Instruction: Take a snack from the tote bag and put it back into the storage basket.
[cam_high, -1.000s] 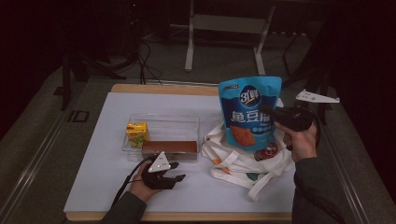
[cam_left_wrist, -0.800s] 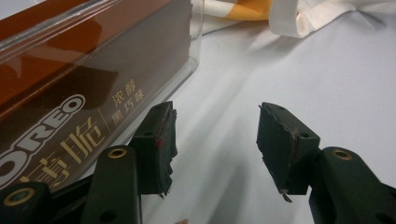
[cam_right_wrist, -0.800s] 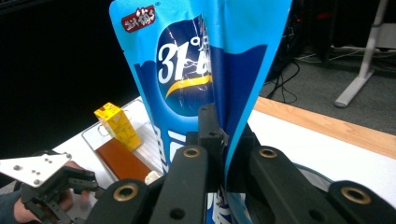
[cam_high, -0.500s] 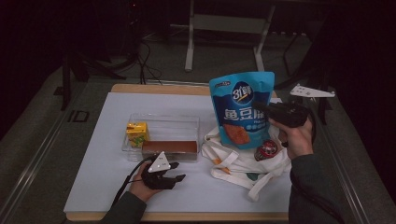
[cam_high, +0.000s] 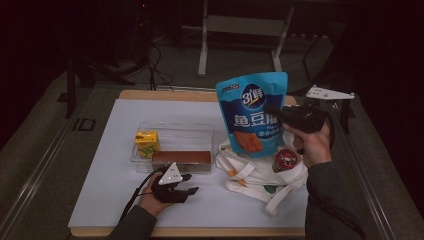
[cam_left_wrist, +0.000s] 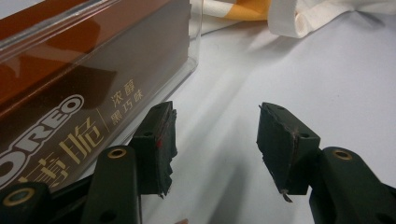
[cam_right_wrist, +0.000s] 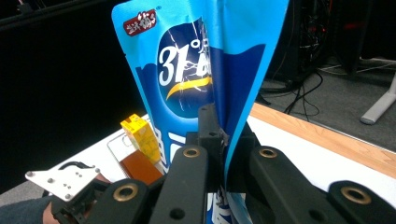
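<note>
Now blue pouch (cam_right_wrist: 219, 70) between right hand-held gripper (cam_right_wrist: 223, 140) jaws

Dim and murky from above, with black surroundings swallowing the room past the white table (cam_high: 120, 200); soft, grainy detail throughout. Far brighter up close beside the left gripper (cam_left_wrist: 212, 144): pale tabletop between the fingers (cam_left_wrist: 161, 140), soft grey shadows trailing from each, faint glare along the clear tray (cam_left_wrist: 194, 42) just left of them. Sharp, vivid on the blue bag (cam_right_wrist: 196, 60) pinched above the right gripper (cam_right_wrist: 224, 140); blurred beyond it.
</note>
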